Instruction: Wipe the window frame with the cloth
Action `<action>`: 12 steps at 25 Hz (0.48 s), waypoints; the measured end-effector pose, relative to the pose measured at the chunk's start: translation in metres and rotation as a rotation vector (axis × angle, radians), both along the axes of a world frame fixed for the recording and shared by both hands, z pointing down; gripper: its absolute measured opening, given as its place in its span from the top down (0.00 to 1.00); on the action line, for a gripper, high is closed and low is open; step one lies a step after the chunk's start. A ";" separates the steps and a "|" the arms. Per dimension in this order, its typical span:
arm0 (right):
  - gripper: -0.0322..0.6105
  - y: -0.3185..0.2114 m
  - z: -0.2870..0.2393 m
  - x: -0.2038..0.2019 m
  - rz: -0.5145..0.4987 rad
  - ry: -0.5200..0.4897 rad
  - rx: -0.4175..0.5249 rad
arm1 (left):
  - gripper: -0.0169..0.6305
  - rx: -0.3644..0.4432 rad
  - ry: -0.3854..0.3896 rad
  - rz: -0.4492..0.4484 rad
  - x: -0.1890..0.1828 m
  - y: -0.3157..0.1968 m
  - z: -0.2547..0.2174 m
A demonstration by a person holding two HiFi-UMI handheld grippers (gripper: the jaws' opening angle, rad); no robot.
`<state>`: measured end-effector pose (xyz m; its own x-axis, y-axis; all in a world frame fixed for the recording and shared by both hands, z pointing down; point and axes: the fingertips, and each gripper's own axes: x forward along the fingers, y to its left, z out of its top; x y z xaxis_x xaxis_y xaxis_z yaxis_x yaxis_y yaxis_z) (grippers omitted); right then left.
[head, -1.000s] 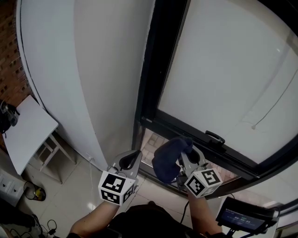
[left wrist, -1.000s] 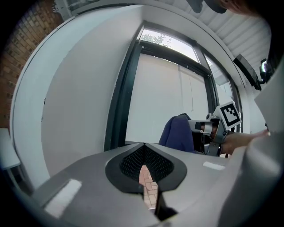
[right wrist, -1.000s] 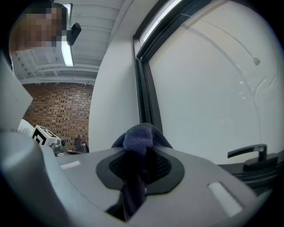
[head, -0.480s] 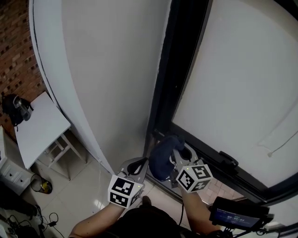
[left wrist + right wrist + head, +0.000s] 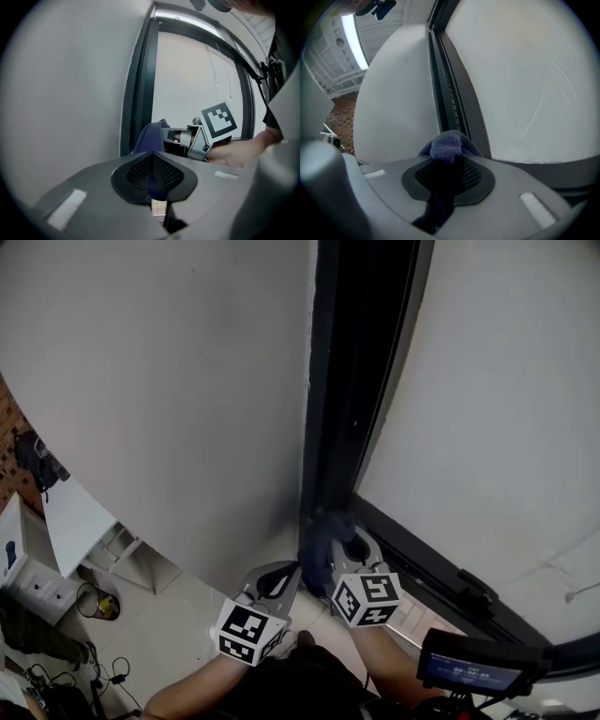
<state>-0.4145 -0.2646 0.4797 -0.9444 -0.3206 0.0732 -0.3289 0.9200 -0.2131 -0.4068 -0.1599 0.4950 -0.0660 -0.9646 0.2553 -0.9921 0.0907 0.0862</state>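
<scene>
Cloth (image 5: 322, 538), dark blue and bunched, sat at the lower corner of the window frame (image 5: 361, 381), where the dark upright met the bottom rail. Furthest left was the pale wall (image 5: 169, 409); the left gripper (image 5: 275, 579) hung low beside it, fingers closed together with nothing between them, just left of the cloth and apart from it. Next, the right gripper (image 5: 345, 547) had its fingers clamped on the cloth, which bulged past their tips and seemed to press on the foot of the upright. The upright's long axis ran straight up and away from those fingers, so the coming stroke, I judged, lay upward along it and fell to the right gripper, the nearer one. Rightmost lay the frosted glass (image 5: 506, 409).
</scene>
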 end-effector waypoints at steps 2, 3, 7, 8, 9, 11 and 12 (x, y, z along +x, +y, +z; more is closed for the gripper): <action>0.86 0.002 0.014 -0.008 0.003 0.024 -0.017 | 0.98 -0.011 0.000 -0.002 -0.003 0.000 0.006; 0.86 0.003 0.021 -0.012 0.004 0.038 -0.021 | 0.98 -0.014 -0.001 -0.001 -0.005 0.001 0.009; 0.86 -0.003 0.040 -0.020 0.041 0.088 -0.020 | 0.98 -0.013 -0.004 0.018 -0.013 -0.001 0.014; 0.86 -0.003 0.043 -0.021 0.054 0.094 -0.024 | 0.98 -0.012 -0.009 0.030 -0.014 -0.001 0.014; 0.86 -0.004 0.046 -0.022 0.065 0.101 -0.025 | 0.98 -0.012 -0.016 0.049 -0.013 -0.001 0.016; 0.86 -0.005 0.052 -0.022 0.085 0.116 -0.023 | 0.98 -0.015 -0.016 0.088 -0.009 -0.001 0.021; 0.86 -0.005 0.055 -0.022 0.093 0.123 -0.024 | 0.98 -0.018 -0.006 0.103 -0.007 -0.001 0.025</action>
